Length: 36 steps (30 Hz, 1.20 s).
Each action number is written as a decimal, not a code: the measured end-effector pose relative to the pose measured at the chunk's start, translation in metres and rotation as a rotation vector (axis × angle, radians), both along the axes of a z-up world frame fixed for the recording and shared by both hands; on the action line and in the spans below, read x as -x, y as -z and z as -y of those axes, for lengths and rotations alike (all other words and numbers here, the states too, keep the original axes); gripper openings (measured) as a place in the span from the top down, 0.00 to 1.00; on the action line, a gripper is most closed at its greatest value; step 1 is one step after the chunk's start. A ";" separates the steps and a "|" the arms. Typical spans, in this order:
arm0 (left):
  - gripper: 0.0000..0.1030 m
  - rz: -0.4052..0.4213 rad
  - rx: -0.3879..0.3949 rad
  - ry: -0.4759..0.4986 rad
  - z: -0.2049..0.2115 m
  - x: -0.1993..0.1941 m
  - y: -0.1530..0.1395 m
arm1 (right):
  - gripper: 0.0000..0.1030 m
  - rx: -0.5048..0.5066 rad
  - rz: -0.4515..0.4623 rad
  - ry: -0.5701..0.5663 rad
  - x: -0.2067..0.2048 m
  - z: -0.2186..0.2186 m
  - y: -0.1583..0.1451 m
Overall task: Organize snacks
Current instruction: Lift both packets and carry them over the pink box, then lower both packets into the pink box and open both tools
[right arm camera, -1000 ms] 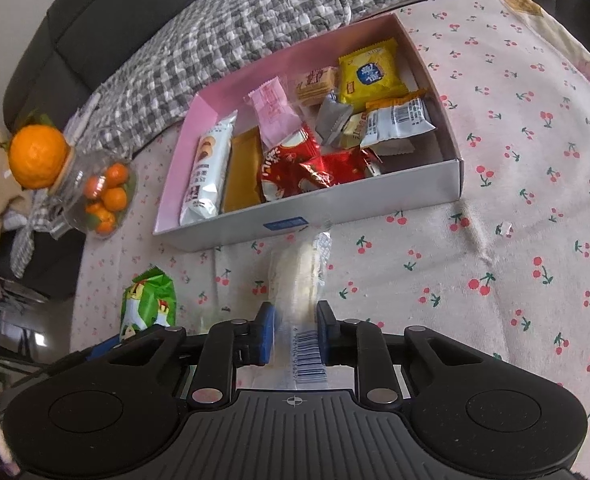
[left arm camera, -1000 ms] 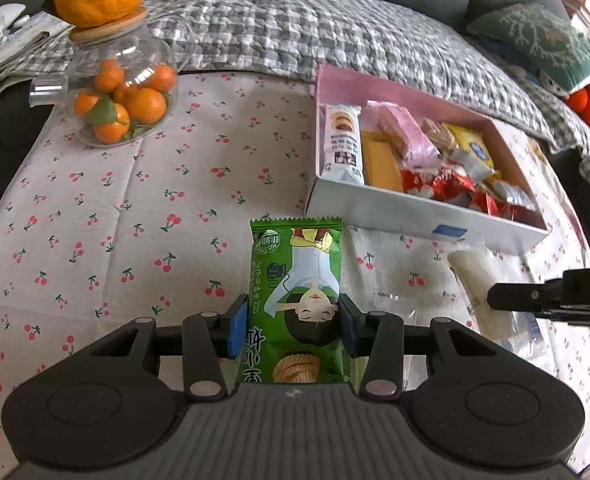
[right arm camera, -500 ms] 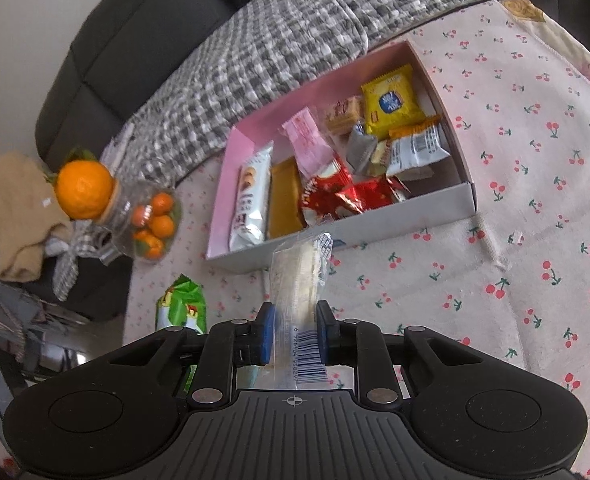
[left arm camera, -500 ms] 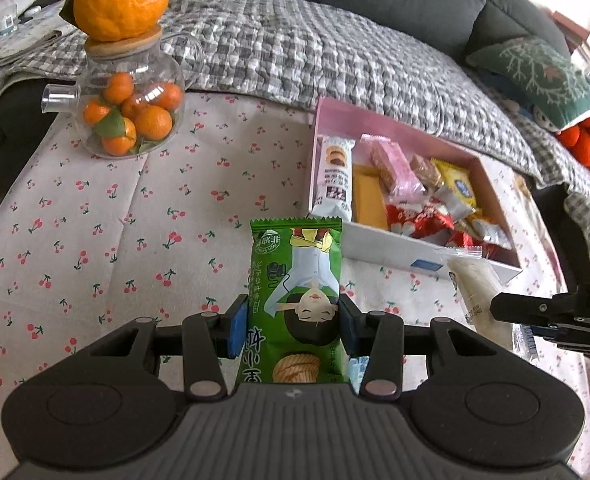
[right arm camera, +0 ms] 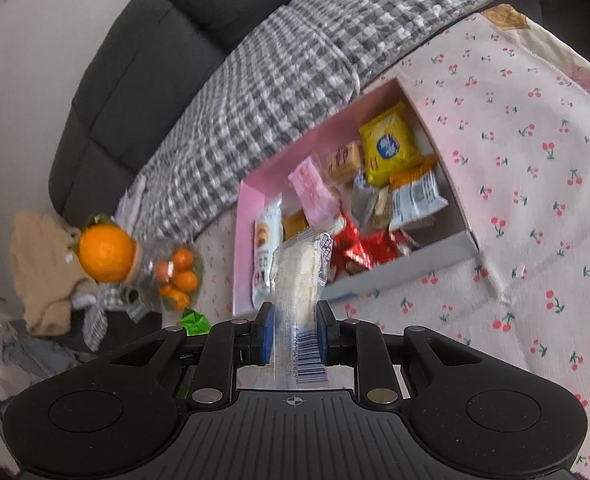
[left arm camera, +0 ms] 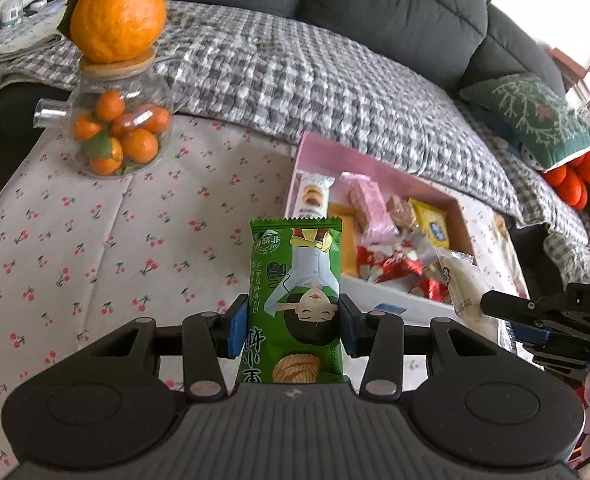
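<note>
My left gripper (left arm camera: 294, 330) is shut on a green snack packet (left arm camera: 295, 276) with a cartoon girl, held above the cherry-print tablecloth, short of the pink snack box (left arm camera: 451, 304). The box holds several wrapped snacks. My right gripper (right arm camera: 294, 334) is shut on a clear-wrapped pale snack (right arm camera: 299, 276) with a barcode, held in the air in front of the pink box (right arm camera: 407, 268). That clear snack (left arm camera: 461, 284) and the right gripper (left arm camera: 543, 320) also show at the right of the left wrist view. A corner of the green packet (right arm camera: 193, 319) shows in the right wrist view.
A glass jar of small oranges (left arm camera: 115, 136) with a big orange (left arm camera: 117, 12) on its lid stands at the table's far left. A grey checked blanket (left arm camera: 315, 68) covers the dark sofa behind. A green cushion (left arm camera: 535, 116) lies at the far right.
Both grippers have risen with their snacks; the table and box look farther below. The right gripper's clear snack now overlaps the box's front in view.
</note>
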<state>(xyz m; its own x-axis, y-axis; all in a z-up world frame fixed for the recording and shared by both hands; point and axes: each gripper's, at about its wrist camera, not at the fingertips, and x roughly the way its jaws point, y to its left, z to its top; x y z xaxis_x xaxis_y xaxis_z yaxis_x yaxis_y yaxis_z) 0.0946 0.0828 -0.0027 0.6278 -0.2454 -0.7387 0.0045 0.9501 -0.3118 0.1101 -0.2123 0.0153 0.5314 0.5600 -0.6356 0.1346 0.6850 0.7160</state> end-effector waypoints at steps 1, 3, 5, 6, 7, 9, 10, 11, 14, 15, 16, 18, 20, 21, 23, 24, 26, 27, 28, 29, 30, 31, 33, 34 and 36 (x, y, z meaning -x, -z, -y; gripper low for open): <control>0.60 0.005 -0.001 0.002 0.002 -0.002 -0.001 | 0.80 -0.006 0.004 0.010 -0.002 0.002 0.000; 0.60 0.015 -0.002 0.013 0.006 -0.007 -0.004 | 0.80 -0.016 0.010 0.022 -0.006 0.003 0.000; 0.60 0.021 -0.005 0.028 0.011 -0.013 -0.005 | 0.80 -0.022 0.014 0.034 -0.011 0.003 0.002; 0.60 0.023 -0.006 0.038 0.014 -0.018 -0.005 | 0.80 -0.022 0.016 0.038 -0.014 0.003 0.003; 0.60 0.025 -0.005 0.047 0.017 -0.022 -0.005 | 0.80 -0.022 0.020 0.045 -0.018 0.004 0.004; 0.60 0.027 -0.004 0.061 0.023 -0.033 -0.004 | 0.80 -0.017 0.030 0.056 -0.025 0.005 0.006; 0.60 0.029 -0.005 0.070 0.027 -0.040 -0.003 | 0.80 -0.016 0.037 0.062 -0.028 0.006 0.007; 0.60 0.029 -0.006 0.076 0.030 -0.045 -0.003 | 0.80 -0.015 0.042 0.066 -0.031 0.007 0.009; 0.60 0.025 -0.002 0.093 0.040 -0.062 0.001 | 0.80 -0.019 0.071 0.082 -0.041 0.011 0.016; 0.60 0.025 0.000 0.097 0.043 -0.066 0.003 | 0.80 -0.013 0.074 0.089 -0.044 0.012 0.019; 0.60 0.025 0.000 0.100 0.046 -0.071 0.005 | 0.80 -0.008 0.076 0.095 -0.048 0.014 0.022; 0.60 0.025 0.000 0.100 0.051 -0.080 0.009 | 0.80 -0.006 0.075 0.103 -0.054 0.015 0.028; 0.60 0.026 0.001 0.094 0.055 -0.088 0.014 | 0.80 0.001 0.085 0.108 -0.059 0.015 0.032; 0.60 0.028 0.002 0.089 0.057 -0.091 0.016 | 0.80 0.006 0.093 0.111 -0.062 0.014 0.033; 0.60 0.034 0.007 0.080 0.059 -0.096 0.020 | 0.80 0.015 0.110 0.114 -0.066 0.012 0.035; 0.60 0.035 0.007 0.076 0.060 -0.098 0.023 | 0.80 0.019 0.115 0.110 -0.069 0.011 0.035; 0.60 0.034 0.000 0.070 0.063 -0.102 0.028 | 0.80 0.041 0.125 0.100 -0.075 0.007 0.037; 0.60 0.031 -0.005 0.066 0.065 -0.105 0.030 | 0.80 0.057 0.130 0.094 -0.078 0.004 0.037; 0.60 0.029 -0.010 0.064 0.066 -0.106 0.032 | 0.80 0.069 0.133 0.090 -0.080 0.003 0.038; 0.60 0.028 -0.013 0.061 0.067 -0.106 0.034 | 0.80 0.077 0.135 0.086 -0.082 0.002 0.039; 0.60 0.030 -0.014 0.059 0.067 -0.107 0.035 | 0.79 0.084 0.136 0.082 -0.084 0.001 0.040; 0.59 0.031 -0.014 0.057 0.068 -0.108 0.036 | 0.79 0.094 0.138 0.079 -0.085 0.000 0.041; 0.58 0.035 -0.017 0.053 0.067 -0.110 0.038 | 0.75 0.105 0.147 0.079 -0.085 0.000 0.042; 0.57 0.039 -0.021 0.050 0.066 -0.109 0.039 | 0.75 0.110 0.149 0.086 -0.085 0.000 0.041; 0.49 0.051 -0.020 0.050 0.065 -0.108 0.039 | 0.65 0.097 0.142 0.088 -0.086 0.002 0.041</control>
<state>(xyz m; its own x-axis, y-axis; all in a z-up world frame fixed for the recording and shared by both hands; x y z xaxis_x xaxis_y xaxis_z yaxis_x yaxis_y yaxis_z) 0.2029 0.0173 -0.0413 0.6523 -0.2630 -0.7109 0.0678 0.9543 -0.2909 0.1956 -0.2144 -0.0258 0.6634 0.4472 -0.5999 0.0992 0.7421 0.6629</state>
